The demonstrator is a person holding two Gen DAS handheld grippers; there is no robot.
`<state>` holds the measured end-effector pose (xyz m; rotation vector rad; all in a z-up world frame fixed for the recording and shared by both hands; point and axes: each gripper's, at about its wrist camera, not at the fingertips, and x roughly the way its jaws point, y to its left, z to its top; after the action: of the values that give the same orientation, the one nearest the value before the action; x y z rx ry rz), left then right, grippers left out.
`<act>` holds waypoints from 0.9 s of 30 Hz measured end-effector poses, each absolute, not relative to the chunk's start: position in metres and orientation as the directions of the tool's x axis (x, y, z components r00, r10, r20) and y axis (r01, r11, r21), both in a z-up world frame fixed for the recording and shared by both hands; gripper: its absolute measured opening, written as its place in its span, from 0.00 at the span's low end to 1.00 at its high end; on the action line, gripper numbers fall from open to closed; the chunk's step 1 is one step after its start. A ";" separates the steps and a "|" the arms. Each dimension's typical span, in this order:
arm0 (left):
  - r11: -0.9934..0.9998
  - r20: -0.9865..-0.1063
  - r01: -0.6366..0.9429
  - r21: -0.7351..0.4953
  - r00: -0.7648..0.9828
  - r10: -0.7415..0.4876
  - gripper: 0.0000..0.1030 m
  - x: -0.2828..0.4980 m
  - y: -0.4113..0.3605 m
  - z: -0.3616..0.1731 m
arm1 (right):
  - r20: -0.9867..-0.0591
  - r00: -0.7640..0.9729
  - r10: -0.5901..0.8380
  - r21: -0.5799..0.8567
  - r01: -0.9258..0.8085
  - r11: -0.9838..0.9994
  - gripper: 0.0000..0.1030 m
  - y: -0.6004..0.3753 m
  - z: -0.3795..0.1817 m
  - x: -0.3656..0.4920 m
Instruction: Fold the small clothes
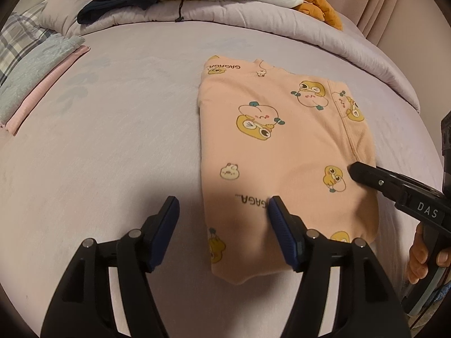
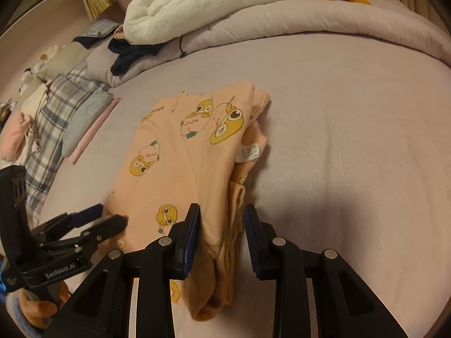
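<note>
Lilac bedding (image 1: 112, 112) fills both views, with a rumpled duvet (image 2: 310, 28) and folded stacks (image 1: 36, 79) toward the upper left. Centre frame lies the peach printed garment (image 1: 282, 140), folded flat. The left gripper (image 1: 224, 211) stands apart over its near edge, gripping nothing, while the right gripper (image 2: 222, 225) straddles the bunched side fold, perhaps pinching it to keep the layers together.

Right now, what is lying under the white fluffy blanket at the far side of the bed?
The white fluffy blanket lies on the rolled lilac duvet. A dark navy garment sticks out from beneath its left end. How far it reaches underneath is covered.
</note>
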<state>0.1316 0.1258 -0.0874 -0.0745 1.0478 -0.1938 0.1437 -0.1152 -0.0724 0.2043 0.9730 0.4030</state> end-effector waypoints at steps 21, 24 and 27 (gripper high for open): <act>0.984 -0.826 0.116 -0.138 0.534 -0.179 0.76 0.093 0.128 -0.056 | -0.771 0.517 0.371 0.284 -0.243 0.928 0.53 -0.116 -0.059 0.107; 0.984 -0.818 0.120 -0.133 0.547 -0.177 0.77 0.087 0.127 -0.047 | -0.769 0.525 0.366 0.273 -0.247 0.930 0.55 -0.114 -0.055 0.102; 0.985 -0.808 0.118 -0.126 0.563 -0.171 0.86 0.080 0.126 -0.039 | -0.758 0.544 0.358 0.258 -0.254 0.932 0.62 -0.111 -0.048 0.096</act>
<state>0.0802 0.1260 -0.0385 -0.0598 0.9574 -0.1699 0.0956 -0.1114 -0.0476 0.1230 0.9269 0.3641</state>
